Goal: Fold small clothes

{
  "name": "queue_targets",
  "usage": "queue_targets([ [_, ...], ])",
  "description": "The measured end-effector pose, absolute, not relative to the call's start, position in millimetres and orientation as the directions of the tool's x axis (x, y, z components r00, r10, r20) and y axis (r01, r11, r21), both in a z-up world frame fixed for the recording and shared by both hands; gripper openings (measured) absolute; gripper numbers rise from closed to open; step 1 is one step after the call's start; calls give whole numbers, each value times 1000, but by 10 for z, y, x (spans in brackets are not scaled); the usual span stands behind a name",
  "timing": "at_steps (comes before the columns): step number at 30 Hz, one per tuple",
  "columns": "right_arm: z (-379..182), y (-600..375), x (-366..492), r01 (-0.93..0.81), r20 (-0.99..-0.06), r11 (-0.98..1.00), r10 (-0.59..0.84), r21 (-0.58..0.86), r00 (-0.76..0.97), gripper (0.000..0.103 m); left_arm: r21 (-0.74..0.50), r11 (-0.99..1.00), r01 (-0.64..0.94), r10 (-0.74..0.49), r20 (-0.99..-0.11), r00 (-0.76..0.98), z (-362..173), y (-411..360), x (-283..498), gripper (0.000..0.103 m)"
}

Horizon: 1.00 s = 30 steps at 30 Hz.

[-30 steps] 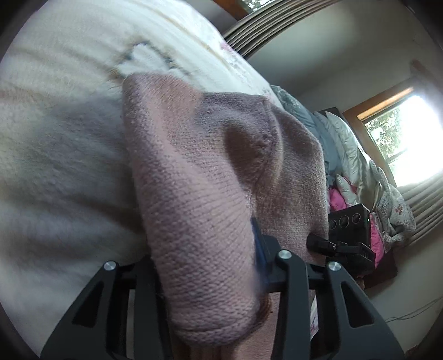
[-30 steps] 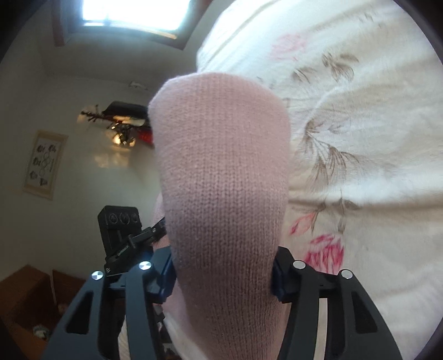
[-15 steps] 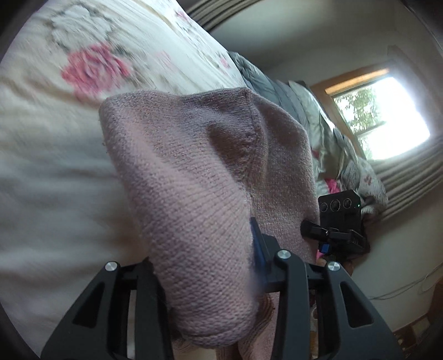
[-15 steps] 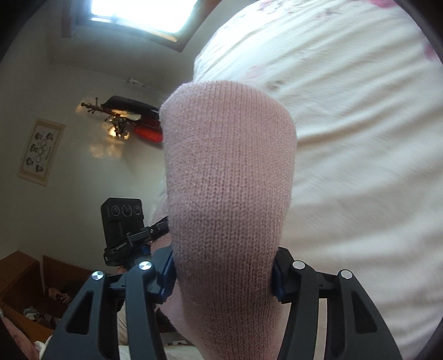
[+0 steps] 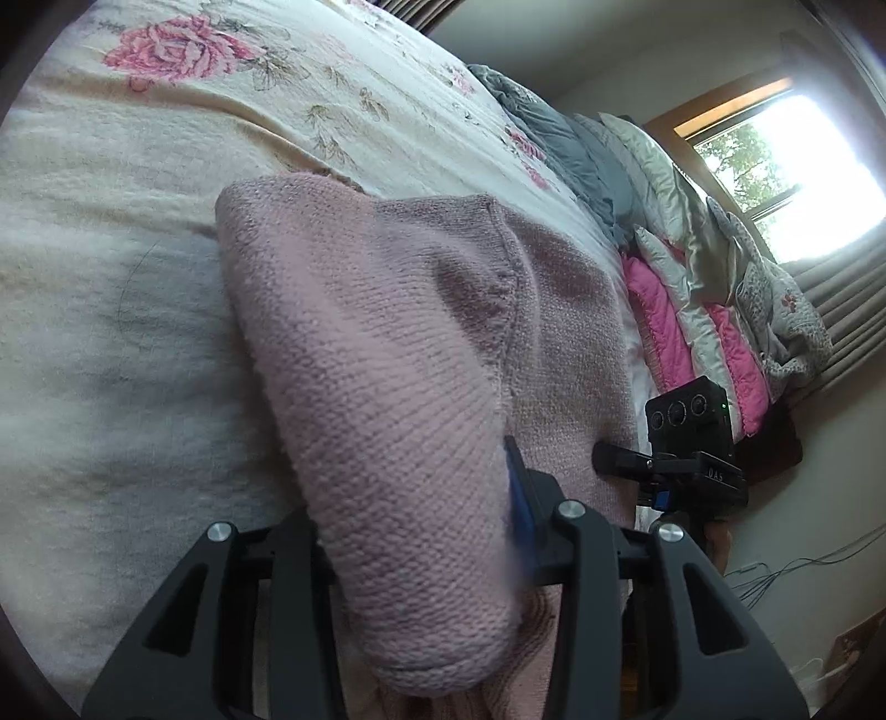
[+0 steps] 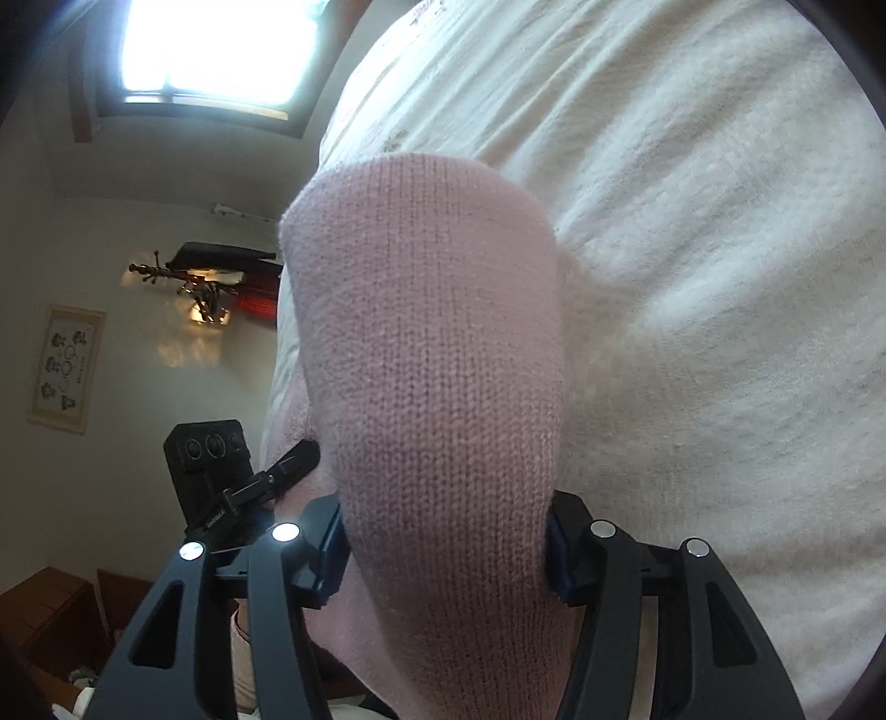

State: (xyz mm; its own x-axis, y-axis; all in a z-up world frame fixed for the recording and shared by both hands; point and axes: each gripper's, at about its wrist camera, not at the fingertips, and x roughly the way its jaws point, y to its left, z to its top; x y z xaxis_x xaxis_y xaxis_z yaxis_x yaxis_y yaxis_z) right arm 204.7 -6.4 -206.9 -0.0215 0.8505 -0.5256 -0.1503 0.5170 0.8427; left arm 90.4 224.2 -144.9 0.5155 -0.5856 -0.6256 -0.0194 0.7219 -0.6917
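Beyond the fingers lies a floral bedspread [image 5: 166,183]; heaped bedding [image 5: 698,266] sits right of the left gripper's [image 5: 421,543] fingers, below a window [image 5: 786,160]. A pink knit garment [image 5: 398,387] bulges between both pairs of fingers, blocking most of each view. Left gripper and right gripper [image 6: 443,548] each pinch a fold of it. Its long axis runs forward along the fingers.

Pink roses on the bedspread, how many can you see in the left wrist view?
1 clear rose, top left of the bedspread; smaller pink blooms farther back are too blurred to count.
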Motion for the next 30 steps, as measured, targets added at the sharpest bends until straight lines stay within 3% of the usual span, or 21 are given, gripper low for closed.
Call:
queue_targets([
  [12, -2093, 75, 2207, -162, -560, 547, 827, 821, -45, 61, -603, 797, -7, -496, -662, 561, -1449, 2123, 806, 45],
  [14, -2064, 72, 2173, -181, -584, 570, 811, 801, -30, 67, -592, 806, -29, -479, -679, 557, -1402, 2114, 786, 50],
  [16, -1953, 50, 2100, -210, -654, 641, 757, 738, 13, 89, -569, 821, -50, -450, -698, 558, -1343, 2107, 737, 55],
  [18, -1804, 75, 2001, -244, -717, 706, 695, 665, 55, 98, -547, 834, -66, -426, -716, 553, -1303, 2102, 676, 61],
  [21, -1643, 73, 1865, -245, -762, 756, 642, 608, 90, 99, -504, 857, -111, -373, -753, 542, -1248, 2108, 555, 73],
  [24, -1511, 86, 1711, -244, -828, 828, 544, 504, 135, 99, -484, 861, -158, -338, -776, 533, -1188, 2124, 394, 77],
  [30, -1288, 133, 1298, -268, -891, 915, 371, 303, 261, 99, -325, 925, -197, -176, -826, 536, -969, 1973, 35, 82],
])
